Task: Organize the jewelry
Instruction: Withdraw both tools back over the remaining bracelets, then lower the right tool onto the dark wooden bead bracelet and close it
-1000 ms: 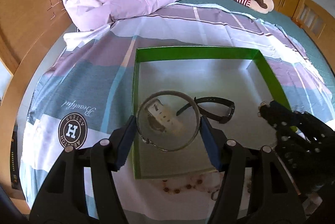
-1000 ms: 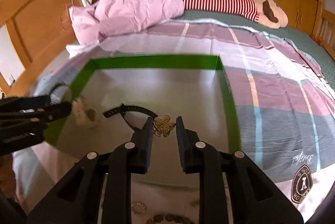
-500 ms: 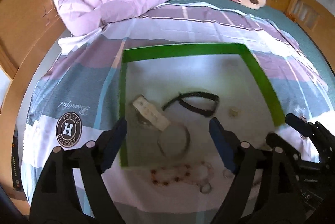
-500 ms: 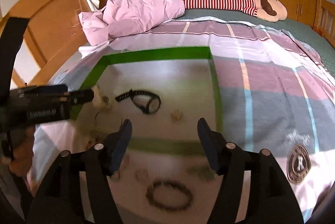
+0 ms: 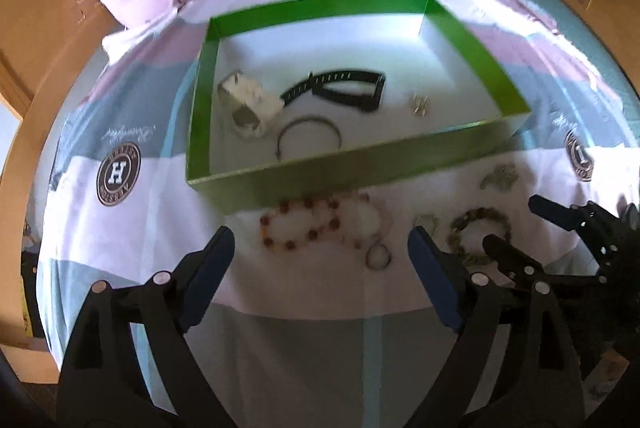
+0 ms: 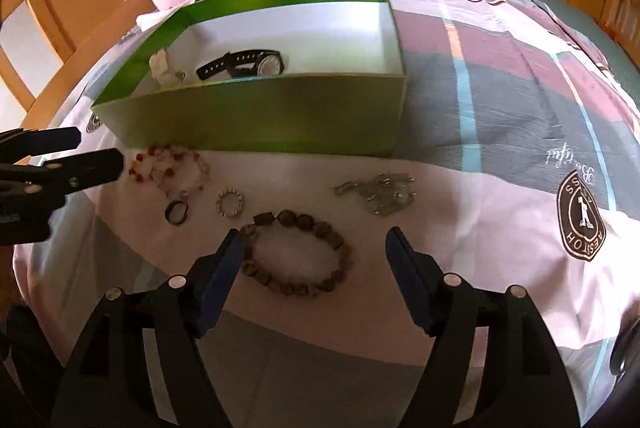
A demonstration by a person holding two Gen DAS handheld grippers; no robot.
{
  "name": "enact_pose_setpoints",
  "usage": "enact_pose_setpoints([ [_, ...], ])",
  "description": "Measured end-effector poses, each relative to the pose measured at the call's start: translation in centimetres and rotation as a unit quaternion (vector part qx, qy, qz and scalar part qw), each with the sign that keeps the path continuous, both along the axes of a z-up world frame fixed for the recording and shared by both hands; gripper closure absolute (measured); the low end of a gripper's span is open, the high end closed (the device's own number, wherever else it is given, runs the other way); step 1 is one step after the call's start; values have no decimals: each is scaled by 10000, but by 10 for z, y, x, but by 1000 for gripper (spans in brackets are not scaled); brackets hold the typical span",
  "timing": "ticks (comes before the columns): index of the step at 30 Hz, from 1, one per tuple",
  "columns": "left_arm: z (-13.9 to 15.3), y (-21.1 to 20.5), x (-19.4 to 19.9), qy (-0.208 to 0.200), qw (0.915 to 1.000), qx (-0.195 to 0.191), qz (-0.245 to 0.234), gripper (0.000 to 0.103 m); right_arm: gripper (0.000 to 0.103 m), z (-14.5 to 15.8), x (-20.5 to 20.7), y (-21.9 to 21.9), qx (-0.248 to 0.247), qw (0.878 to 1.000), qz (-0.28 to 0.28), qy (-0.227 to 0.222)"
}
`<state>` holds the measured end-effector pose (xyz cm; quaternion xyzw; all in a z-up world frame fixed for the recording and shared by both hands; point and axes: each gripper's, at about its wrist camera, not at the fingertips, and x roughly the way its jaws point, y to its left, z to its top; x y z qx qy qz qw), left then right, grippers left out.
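Both drops done. Left gripper and right gripper, jaws just widened, empty, hover before the green box. Next: straddle the brown bead bracelet, close.

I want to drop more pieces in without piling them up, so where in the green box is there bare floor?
The green box is bare along its far wall and right side, beyond the black watch and small gold piece. It is crowded near the left wall, around the white piece and thin bangle.
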<state>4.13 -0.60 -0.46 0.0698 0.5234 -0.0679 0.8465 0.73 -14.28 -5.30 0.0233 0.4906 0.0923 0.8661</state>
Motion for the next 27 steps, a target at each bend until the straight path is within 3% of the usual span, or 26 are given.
enact_pose_setpoints([
  [13,-19,1,3,355,9987,324,156,15,31,-9,0,5,-174,9998,27,131],
  [18,-24,1,4,432,9980,423,182,15,31,-13,-3,15,-291,9991,272,175],
  [27,-29,1,5,514,9972,507,200,15,43,-16,-4,19,-208,9988,361,273],
])
